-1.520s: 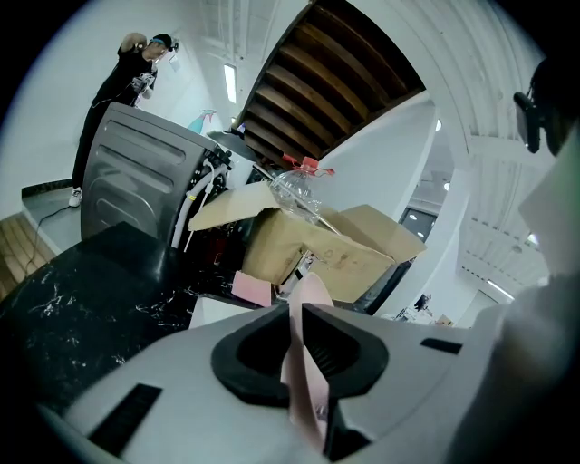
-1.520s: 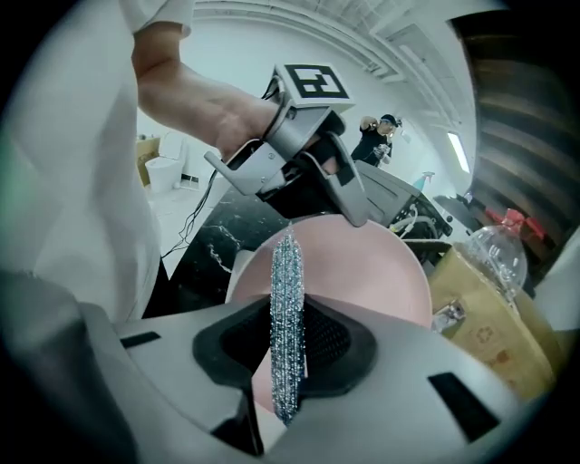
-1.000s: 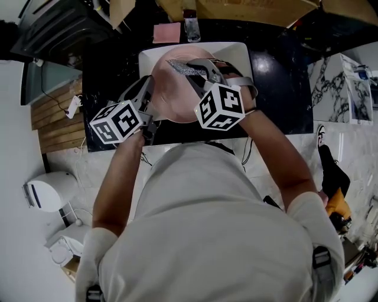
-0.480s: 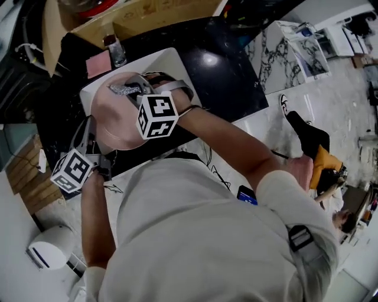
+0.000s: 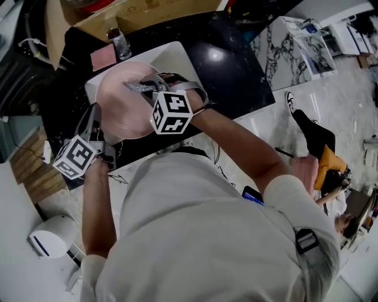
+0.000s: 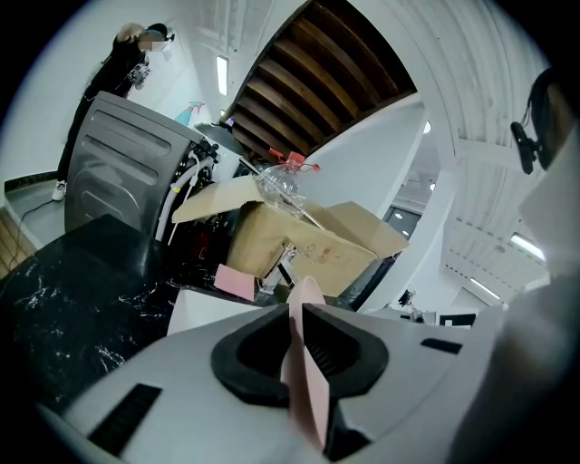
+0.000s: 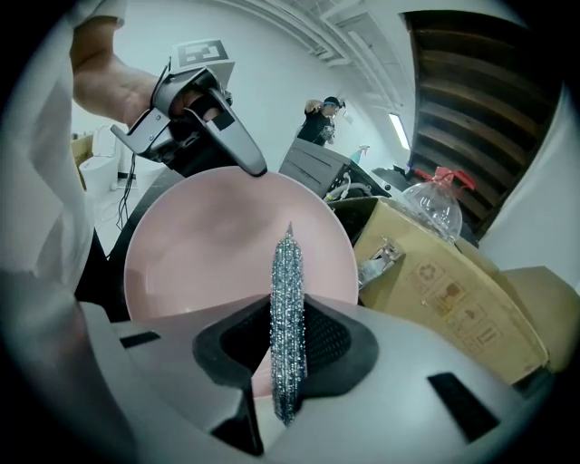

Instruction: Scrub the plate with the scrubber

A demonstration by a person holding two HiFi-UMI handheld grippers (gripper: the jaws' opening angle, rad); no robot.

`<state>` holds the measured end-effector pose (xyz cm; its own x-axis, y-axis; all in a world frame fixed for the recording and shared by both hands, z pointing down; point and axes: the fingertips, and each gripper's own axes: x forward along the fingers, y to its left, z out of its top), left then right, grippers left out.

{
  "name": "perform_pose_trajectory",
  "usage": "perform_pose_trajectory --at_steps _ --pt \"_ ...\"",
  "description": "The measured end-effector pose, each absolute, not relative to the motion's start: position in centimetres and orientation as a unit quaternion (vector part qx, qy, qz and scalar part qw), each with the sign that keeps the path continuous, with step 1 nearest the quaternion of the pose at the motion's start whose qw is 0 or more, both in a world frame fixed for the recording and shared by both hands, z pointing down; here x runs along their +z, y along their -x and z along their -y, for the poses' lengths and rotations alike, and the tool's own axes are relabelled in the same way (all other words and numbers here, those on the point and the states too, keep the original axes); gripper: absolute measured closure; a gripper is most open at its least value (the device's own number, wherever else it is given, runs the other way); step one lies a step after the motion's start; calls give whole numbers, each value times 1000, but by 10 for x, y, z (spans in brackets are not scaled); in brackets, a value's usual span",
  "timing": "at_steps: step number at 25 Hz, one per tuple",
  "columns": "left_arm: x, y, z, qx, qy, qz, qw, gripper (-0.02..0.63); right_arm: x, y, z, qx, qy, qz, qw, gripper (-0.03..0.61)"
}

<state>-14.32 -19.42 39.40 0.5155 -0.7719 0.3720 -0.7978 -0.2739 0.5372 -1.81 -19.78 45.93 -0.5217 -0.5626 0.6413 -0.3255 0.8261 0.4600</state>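
Clamping pink plate [image 7: 217,236] — left claw [image 6: 304,328], right claw [image 7: 288,353] pinching scrubber [image 7: 288,272]

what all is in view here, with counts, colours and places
plate: 1, pink, tilted up over the basin
scrubber: 1, silver, facing the plate
basin: 1, white, on the counter
counter: 1, black marbled, under the basin
pad: 1, pink, on the counter behind the basin
bottle: 1, clear, beside the pad
box: 1, brown cardboard, beyond the counter
left claw: 1, grey, shut on the plate's rim
right claw: 1, grey, shut on the scrubber
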Motion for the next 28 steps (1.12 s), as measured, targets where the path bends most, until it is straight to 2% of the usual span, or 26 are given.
perform_pose_trajectory --at_steps 17,28 --pt "398 161 204 11 -791 499 353 569 494 44 124 -54 -204 887 411 503" --pt "410 167 207 2 -778 505 374 571 446 33 124 -8 -250 913 324 503"
